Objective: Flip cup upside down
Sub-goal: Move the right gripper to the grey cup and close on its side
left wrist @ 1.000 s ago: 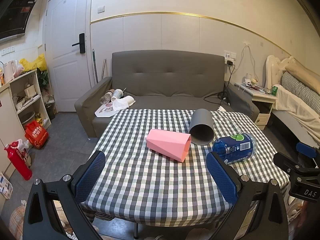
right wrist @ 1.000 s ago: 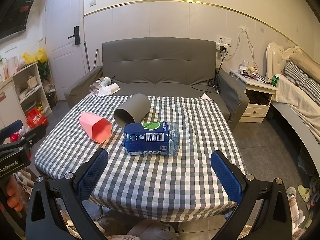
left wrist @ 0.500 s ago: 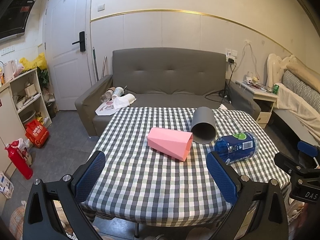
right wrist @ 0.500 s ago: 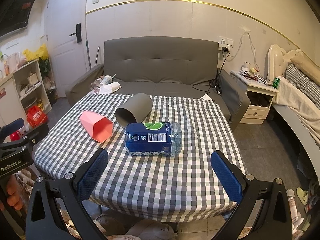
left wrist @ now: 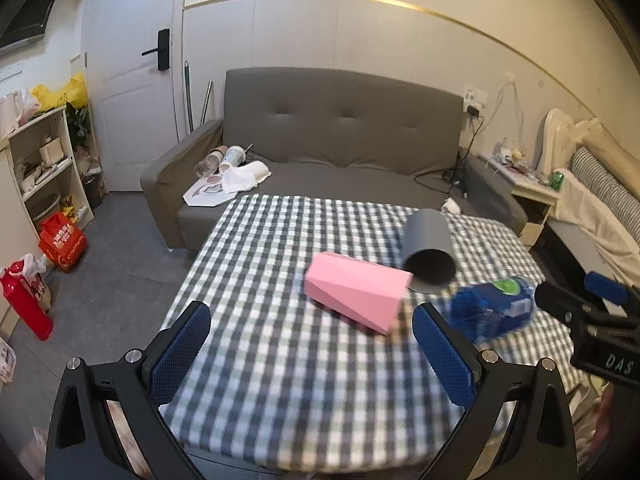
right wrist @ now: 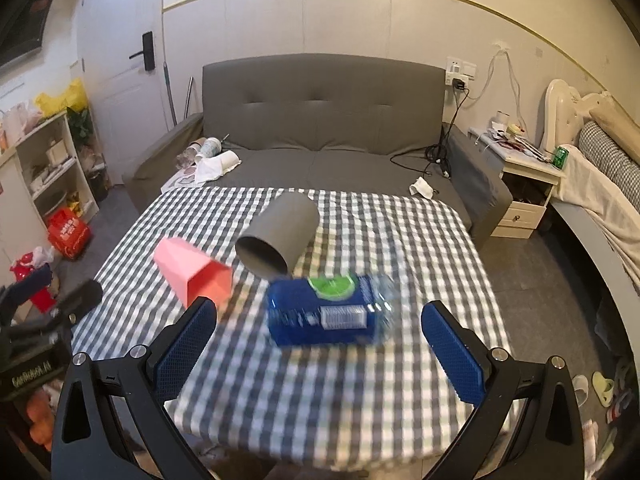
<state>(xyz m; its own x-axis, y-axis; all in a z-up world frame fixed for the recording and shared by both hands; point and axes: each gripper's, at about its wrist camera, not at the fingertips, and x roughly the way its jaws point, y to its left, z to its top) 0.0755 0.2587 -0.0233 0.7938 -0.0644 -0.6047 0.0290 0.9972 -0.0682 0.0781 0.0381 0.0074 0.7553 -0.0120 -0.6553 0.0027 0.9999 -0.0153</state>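
On the checked tablecloth (right wrist: 400, 240), blurred blue bottle (right wrist: 324, 310).

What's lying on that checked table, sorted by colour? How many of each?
Pink: 1, the faceted pink cup, on its side.
Grey: 1, the round grey cup, on its side.
Blue: 1, the blue-labelled bottle, on its side.
Total: 3 on the checked table.

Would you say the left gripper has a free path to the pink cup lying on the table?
Probably yes: the left gripper is open, and only bare checked tablecloth lies between it and the pink cup.
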